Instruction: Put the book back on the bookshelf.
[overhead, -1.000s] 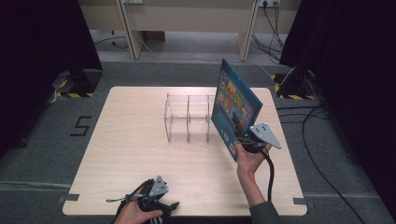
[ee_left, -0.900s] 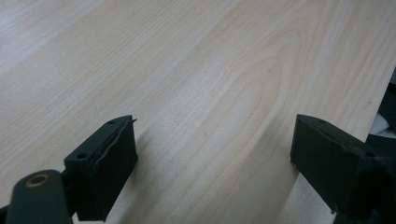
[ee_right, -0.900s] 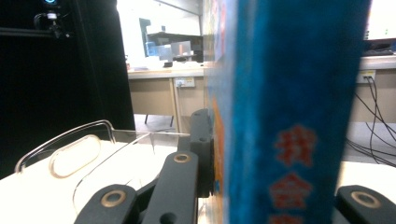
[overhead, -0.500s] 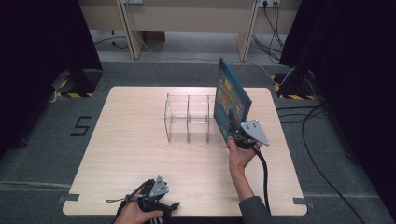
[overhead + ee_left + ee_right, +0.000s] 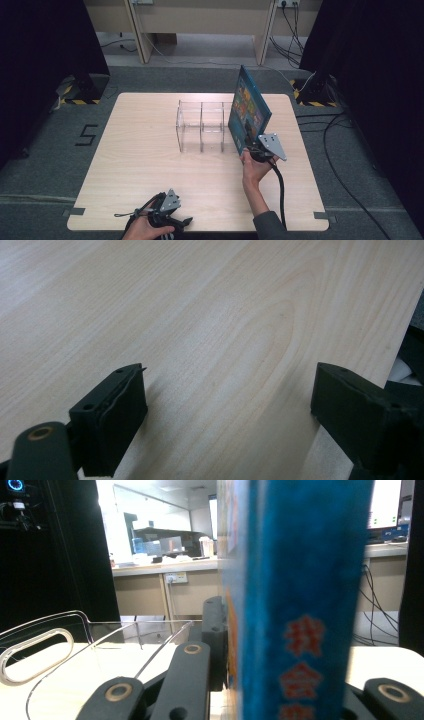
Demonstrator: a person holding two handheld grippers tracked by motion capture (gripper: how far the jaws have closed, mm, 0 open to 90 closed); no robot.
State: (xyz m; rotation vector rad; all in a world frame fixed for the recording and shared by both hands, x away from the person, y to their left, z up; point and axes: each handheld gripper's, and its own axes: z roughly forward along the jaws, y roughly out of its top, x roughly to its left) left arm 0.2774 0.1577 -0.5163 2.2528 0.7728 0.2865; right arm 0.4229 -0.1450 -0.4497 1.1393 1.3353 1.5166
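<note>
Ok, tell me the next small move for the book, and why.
Probably ease the book down into the right-hand slot of the clear rack. The right tool is clamped on its lower edge and holds it upright, beside the rack's right end, not yet seated. The left tool rests open near the table's front edge.

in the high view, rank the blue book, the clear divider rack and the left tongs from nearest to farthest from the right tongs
1. blue book: clamped upright in the right tongs.
2. clear divider rack: just left of the book, mid-table.
3. left tongs: open, at the table's near edge.
</note>
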